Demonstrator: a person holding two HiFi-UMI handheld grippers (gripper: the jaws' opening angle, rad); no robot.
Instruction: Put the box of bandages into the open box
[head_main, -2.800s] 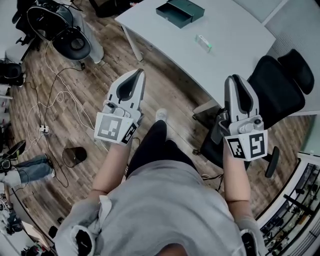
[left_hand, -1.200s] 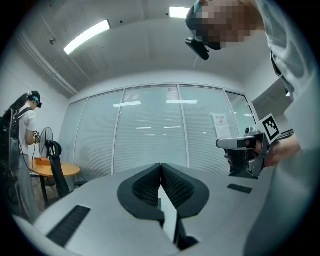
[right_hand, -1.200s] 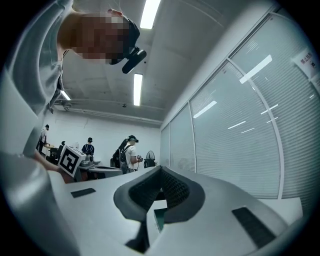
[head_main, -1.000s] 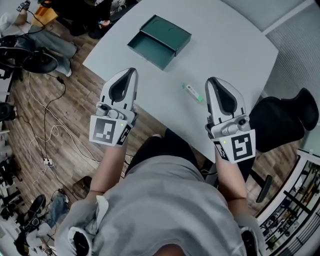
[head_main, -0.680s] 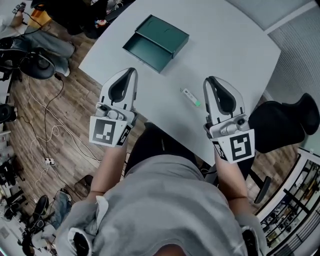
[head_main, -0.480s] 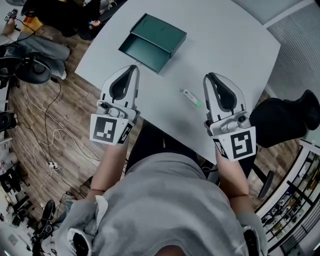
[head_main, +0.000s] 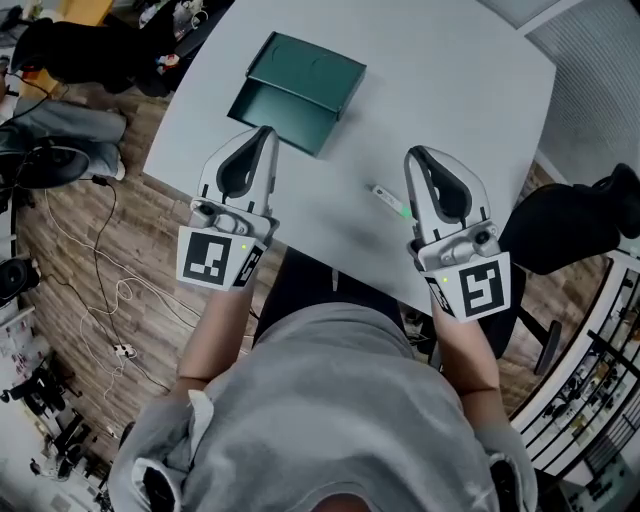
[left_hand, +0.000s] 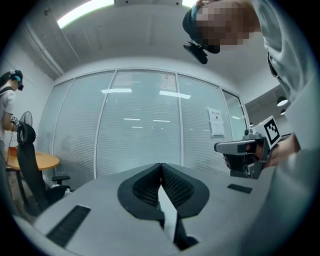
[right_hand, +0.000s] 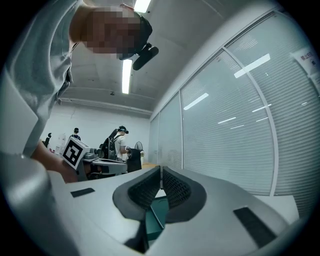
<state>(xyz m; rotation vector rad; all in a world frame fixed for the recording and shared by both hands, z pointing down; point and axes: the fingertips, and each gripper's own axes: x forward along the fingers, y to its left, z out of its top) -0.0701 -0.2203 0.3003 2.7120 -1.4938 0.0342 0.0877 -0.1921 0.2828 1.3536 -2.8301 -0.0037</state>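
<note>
In the head view a dark green open box (head_main: 295, 88), its tray slid out toward me, lies on the white table (head_main: 460, 80). The small white and green box of bandages (head_main: 392, 201) lies on the table just left of my right gripper (head_main: 413, 153). That gripper is shut and empty, held above the table's near edge. My left gripper (head_main: 265, 132) is shut too, empty, its tips just short of the green box's tray. In the right gripper view a piece of the green box (right_hand: 156, 214) shows below the closed jaws.
A black office chair (head_main: 580, 215) stands right of the table. Cables (head_main: 95, 270) trail over the wooden floor on the left. People stand at a desk far off in the right gripper view (right_hand: 120, 145). Glass partition walls (left_hand: 140, 125) fill the left gripper view.
The table, green box and bandage box have come nearer and lower in the head view as I stepped up. Both grippers kept their pose and stayed shut.
</note>
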